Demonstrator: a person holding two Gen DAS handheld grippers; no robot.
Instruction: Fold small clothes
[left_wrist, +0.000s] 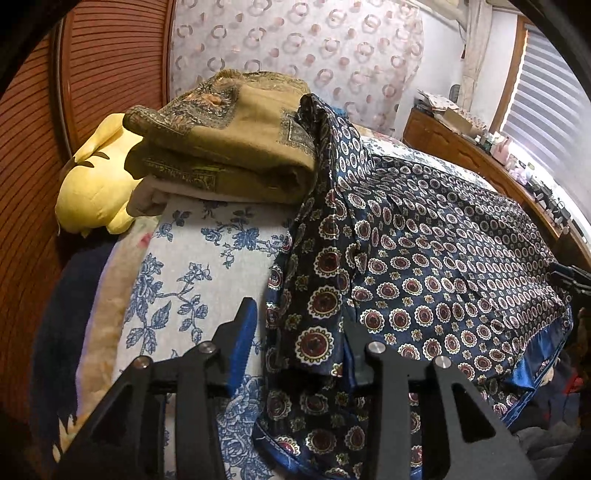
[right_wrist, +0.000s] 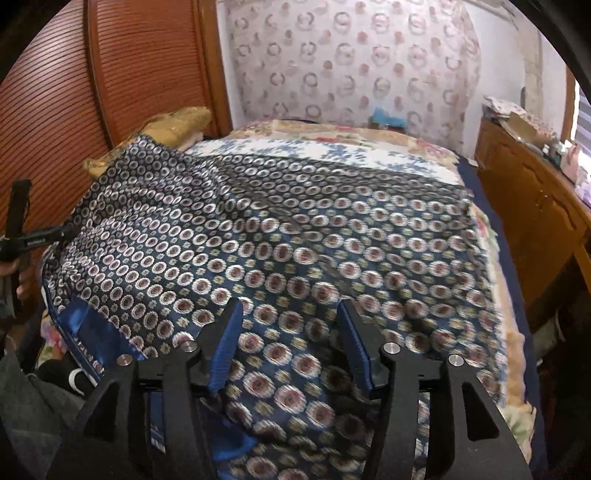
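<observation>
A navy satin cloth (left_wrist: 424, 266) with red-and-white medallions lies spread over the bed, rumpled into a ridge along its left side. My left gripper (left_wrist: 299, 332) hangs at that left edge. Its left finger (left_wrist: 243, 332) stands bare over the floral sheet, while cloth drapes over the right one. The jaws are apart, with no pinch on the fabric. In the right wrist view the same cloth (right_wrist: 295, 236) fills the bed, a blue hem (right_wrist: 92, 332) turned up at the near left. My right gripper (right_wrist: 291, 325) hovers open just above it, holding nothing.
A folded olive paisley cloth (left_wrist: 229, 147) sits on a stack at the bed's far left, beside a yellow plush toy (left_wrist: 92, 184). The blue floral sheet (left_wrist: 192, 266) covers the bed. A slatted wooden wardrobe (right_wrist: 110, 74) stands left, a cluttered wooden dresser (right_wrist: 535, 206) right.
</observation>
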